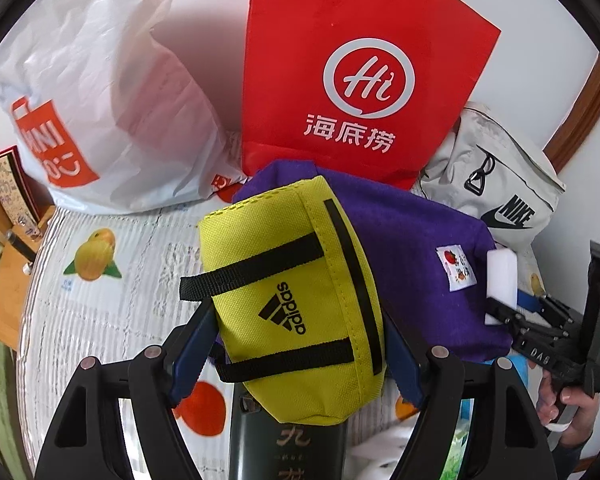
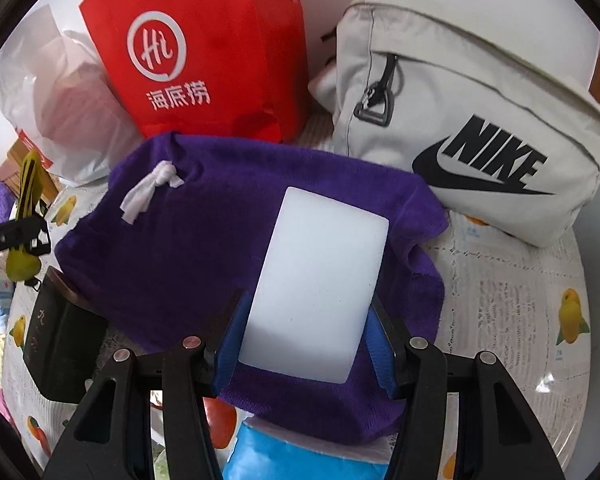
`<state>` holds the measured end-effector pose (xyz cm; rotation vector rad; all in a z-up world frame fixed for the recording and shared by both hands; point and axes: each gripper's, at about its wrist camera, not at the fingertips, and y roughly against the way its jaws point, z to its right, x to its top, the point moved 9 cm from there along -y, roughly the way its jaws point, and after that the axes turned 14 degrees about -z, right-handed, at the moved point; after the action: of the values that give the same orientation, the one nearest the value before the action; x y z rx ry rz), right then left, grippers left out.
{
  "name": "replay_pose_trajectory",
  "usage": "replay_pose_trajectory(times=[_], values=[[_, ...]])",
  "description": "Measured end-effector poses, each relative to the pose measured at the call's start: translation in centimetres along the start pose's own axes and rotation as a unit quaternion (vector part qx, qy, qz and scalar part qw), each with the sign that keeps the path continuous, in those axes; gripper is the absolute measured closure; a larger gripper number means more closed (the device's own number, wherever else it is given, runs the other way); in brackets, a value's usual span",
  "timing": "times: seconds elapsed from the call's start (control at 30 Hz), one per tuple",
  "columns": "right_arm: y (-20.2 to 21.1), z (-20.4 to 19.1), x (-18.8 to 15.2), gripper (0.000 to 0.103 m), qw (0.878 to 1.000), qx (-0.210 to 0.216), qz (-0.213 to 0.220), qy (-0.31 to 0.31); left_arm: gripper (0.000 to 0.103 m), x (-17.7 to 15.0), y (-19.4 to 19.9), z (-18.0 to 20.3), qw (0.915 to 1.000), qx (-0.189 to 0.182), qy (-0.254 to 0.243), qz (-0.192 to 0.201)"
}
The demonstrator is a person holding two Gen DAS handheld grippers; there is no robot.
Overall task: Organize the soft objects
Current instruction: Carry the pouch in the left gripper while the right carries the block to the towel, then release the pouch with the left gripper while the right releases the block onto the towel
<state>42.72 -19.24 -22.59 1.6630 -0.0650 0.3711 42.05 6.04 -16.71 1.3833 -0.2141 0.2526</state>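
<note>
1. The left tool [image 1: 296, 344] is closed on a yellow woven adidas pouch with black straps [image 1: 292, 300], gripped across its short width; its long axis runs forward, away from the tool.
2. The right tool [image 2: 304, 336] clamps a white rectangular foam block [image 2: 320, 284], long axis likewise pointing forward, held above a purple fleece drawstring bag [image 2: 188, 240].
3. That purple bag lies on the fruit-print surface [image 2: 512, 300], directly ahead of both tools and in front of a red paper carrier bag [image 2: 204, 40] and a cream Nike waist bag [image 2: 460, 120].
4. Judgement: the right tool is nearer the purple bag, so the block probably goes down first.
</note>
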Motion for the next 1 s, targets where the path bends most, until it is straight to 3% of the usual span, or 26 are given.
replay_pose_trajectory(times=[0.3, 0.8, 1.0], values=[[-1.5, 0.2, -0.5, 0.047, 1.000, -0.001, -0.025, 0.002, 0.027, 3.1, -0.9, 2.1, 0.9995, -0.024, -0.018, 0.005], [-4.1, 0.3, -0.7, 0.047, 0.998, -0.003, -0.063, 0.008, 0.027, 2.0, -8.2, 1.4, 0.9966, 0.015, -0.022, -0.078], [-4.7, 0.4, -0.7, 0.047, 0.997, -0.003, -0.072, 0.009, 0.026, 1.7, -9.2, 1.9, 0.9952, 0.027, -0.034, -0.088]])
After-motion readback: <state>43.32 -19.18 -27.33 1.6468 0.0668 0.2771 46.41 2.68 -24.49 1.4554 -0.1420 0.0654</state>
